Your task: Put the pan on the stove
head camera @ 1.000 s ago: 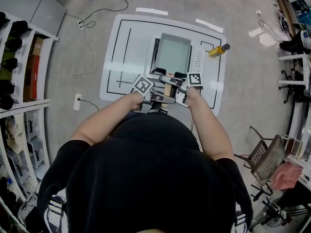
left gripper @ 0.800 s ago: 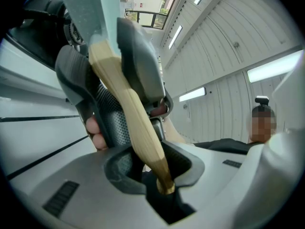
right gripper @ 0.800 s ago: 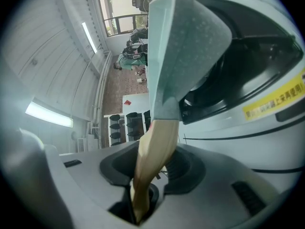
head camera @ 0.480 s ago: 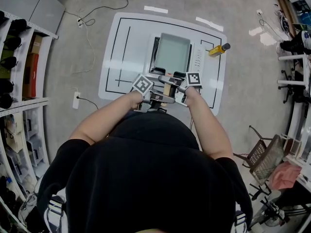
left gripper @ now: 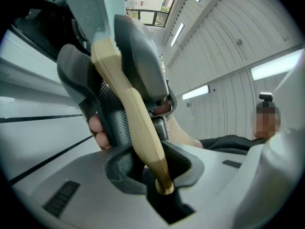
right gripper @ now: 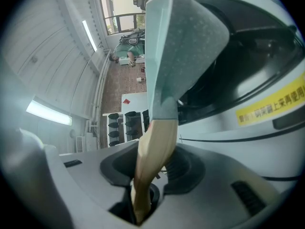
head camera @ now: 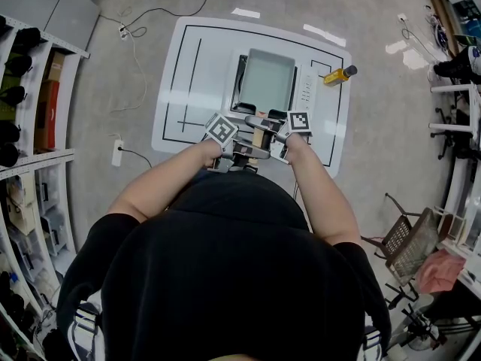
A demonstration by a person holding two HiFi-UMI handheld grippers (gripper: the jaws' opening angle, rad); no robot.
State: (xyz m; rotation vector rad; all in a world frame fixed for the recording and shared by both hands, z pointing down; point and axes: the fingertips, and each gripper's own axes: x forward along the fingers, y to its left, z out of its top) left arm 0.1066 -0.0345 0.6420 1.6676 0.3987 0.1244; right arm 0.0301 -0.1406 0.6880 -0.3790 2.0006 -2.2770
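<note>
The pan shows a pale green body (right gripper: 176, 46) and a wooden handle (right gripper: 153, 151). My right gripper (right gripper: 145, 180) has that handle between its jaws, which are closing on it. In the left gripper view the same wooden handle (left gripper: 136, 123) runs down into my left gripper (left gripper: 157, 173), whose jaws are also closing on it. In the head view both grippers, left (head camera: 225, 138) and right (head camera: 289, 130), meet over the handle (head camera: 258, 138) at the near edge of the stove (head camera: 267, 81). Most of the pan is hidden there. The stove's black glass (right gripper: 248, 56) lies just beyond the pan.
The stove sits on a white table (head camera: 195, 59) marked with black lines. A yellow bottle (head camera: 338, 76) lies at its far right corner. Shelves (head camera: 30, 126) line the left side, a cable (head camera: 139, 59) runs over the floor, and chairs (head camera: 409, 247) stand at the right.
Both grippers and the pan handle stay at the stove's near edge. Only the head view has shifted slightly.
</note>
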